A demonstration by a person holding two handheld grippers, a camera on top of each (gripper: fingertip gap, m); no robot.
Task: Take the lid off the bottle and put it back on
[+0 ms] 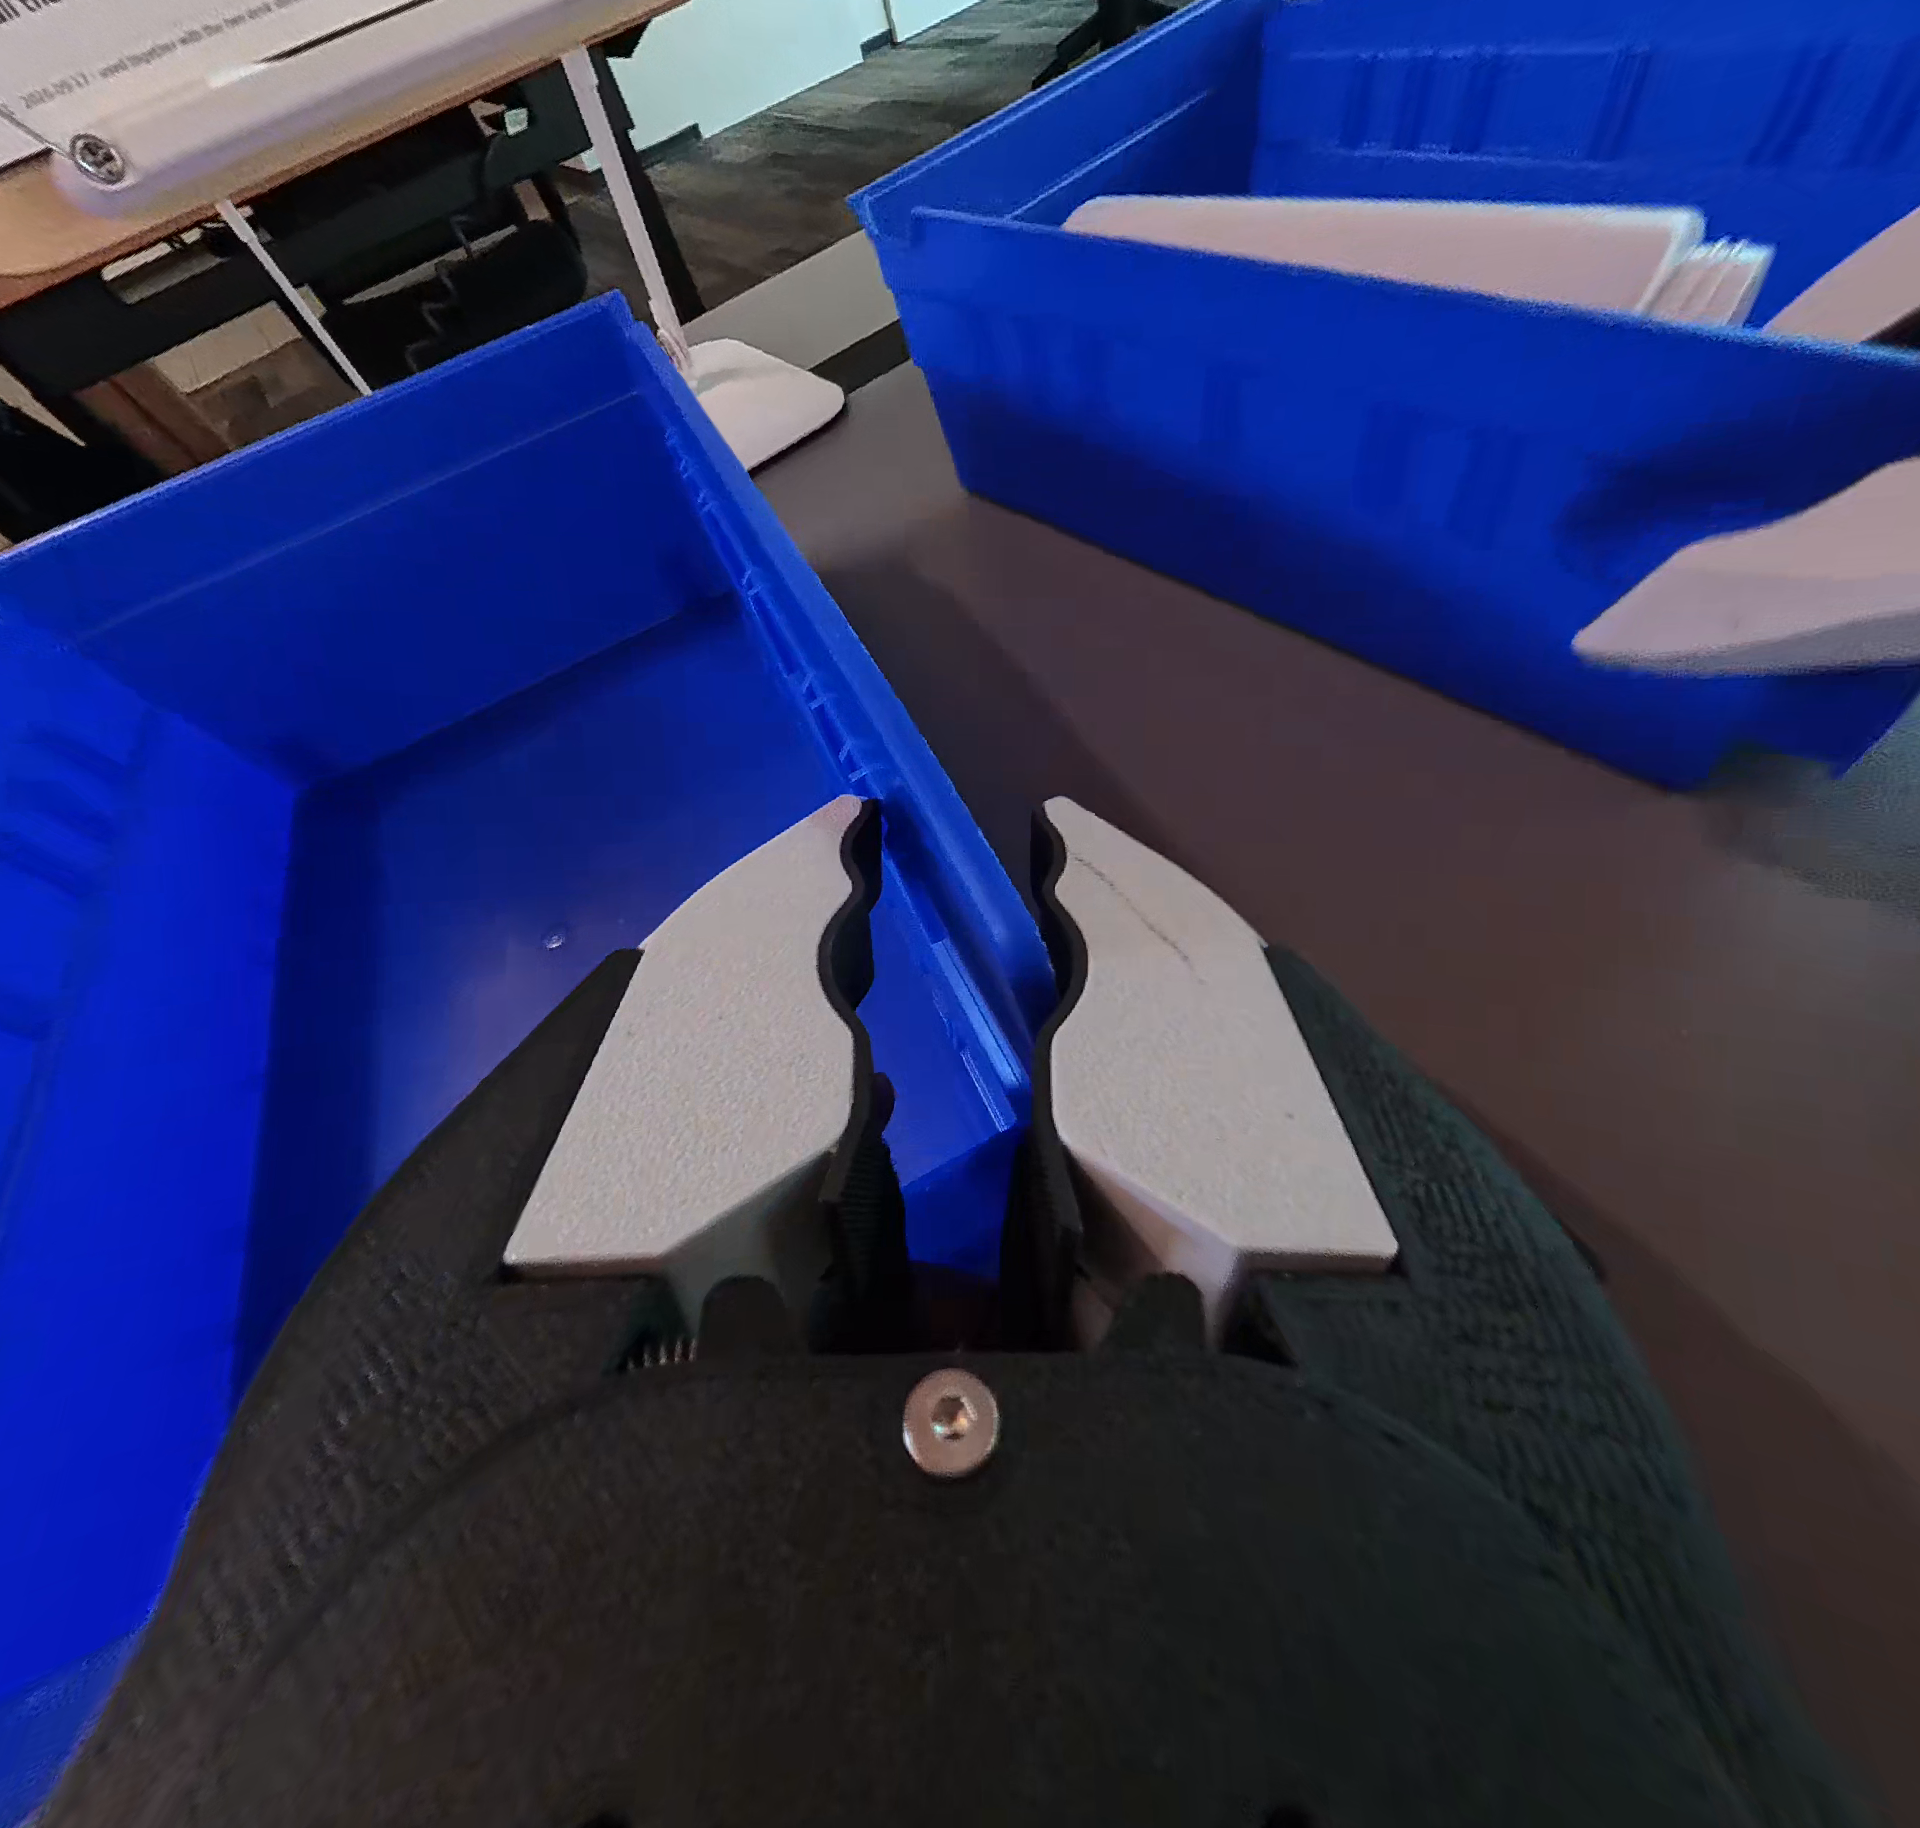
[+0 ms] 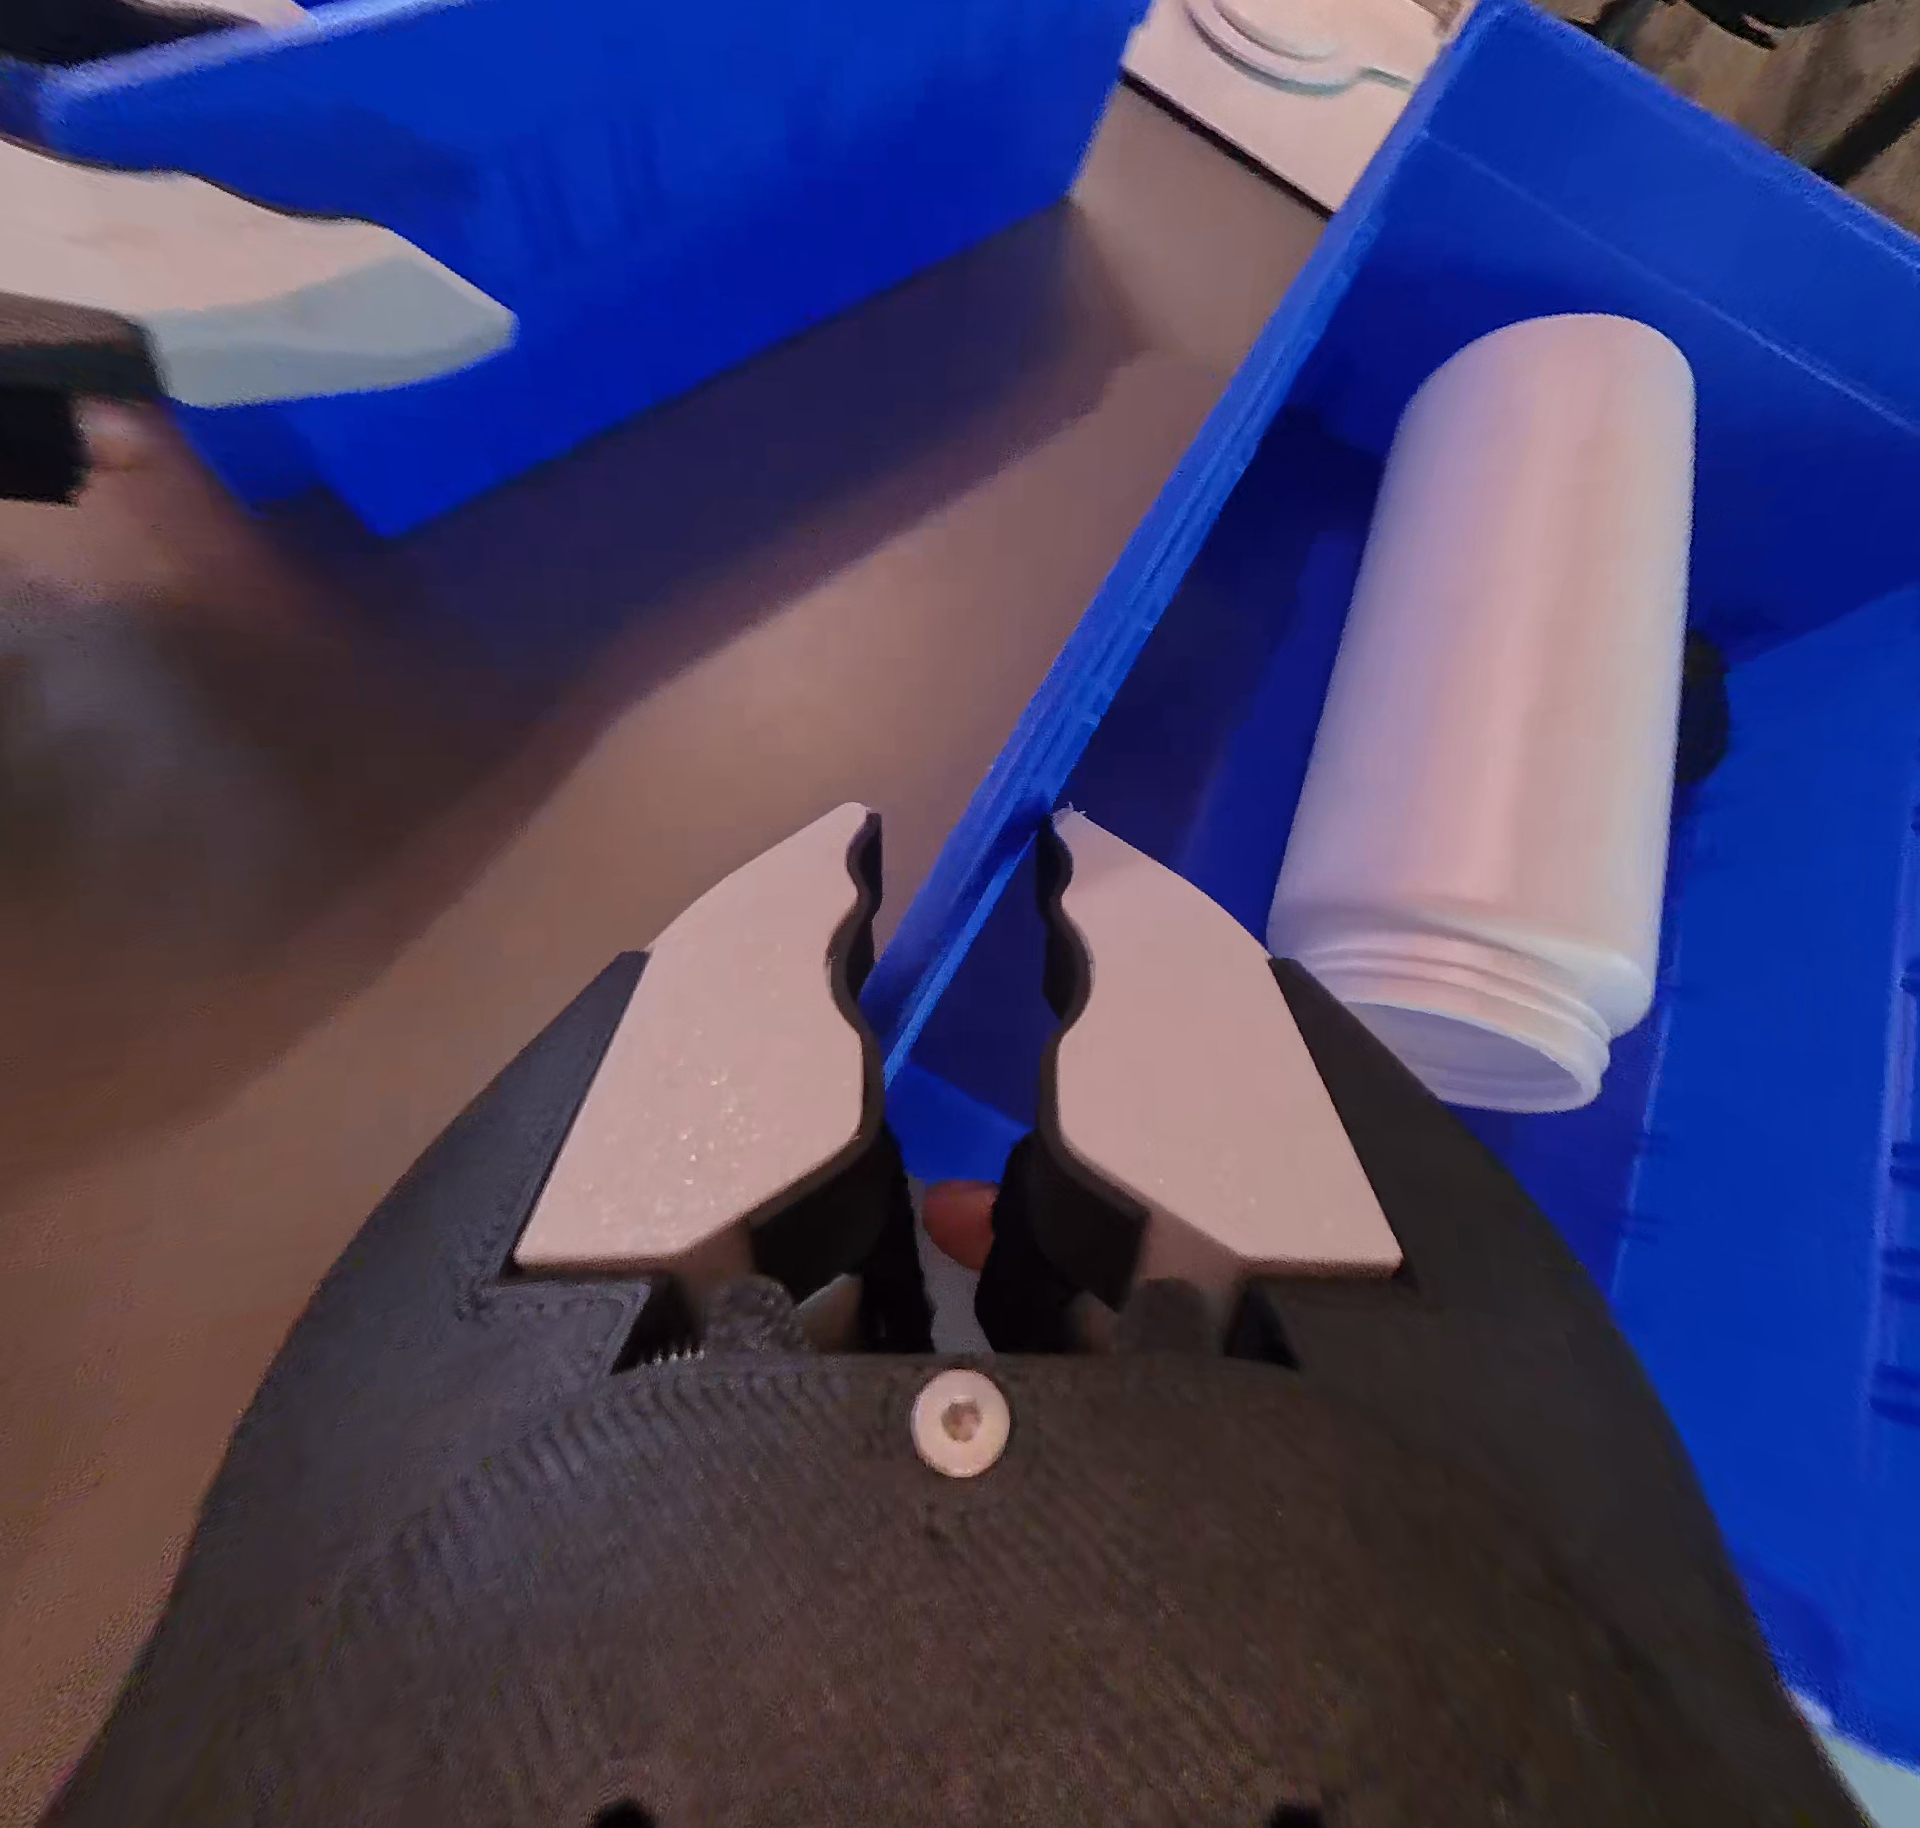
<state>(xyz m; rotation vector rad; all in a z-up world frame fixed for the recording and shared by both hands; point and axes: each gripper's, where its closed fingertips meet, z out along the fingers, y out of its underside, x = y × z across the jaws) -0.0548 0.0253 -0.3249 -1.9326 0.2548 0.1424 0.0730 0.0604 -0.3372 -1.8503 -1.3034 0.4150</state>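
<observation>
The bottle lay on its side in the right-hand blue bin, threaded mouth bare and facing the camera — no lid on it. A pale round thing on the table's far edge was possibly that lid; too blurred to call. The right gripper hovered over the bin wall, fingers narrowly apart, holding nothing. The left gripper did likewise above an empty bin. Best play: widen the fingers, come down across the bottle's body, square to it.
</observation>
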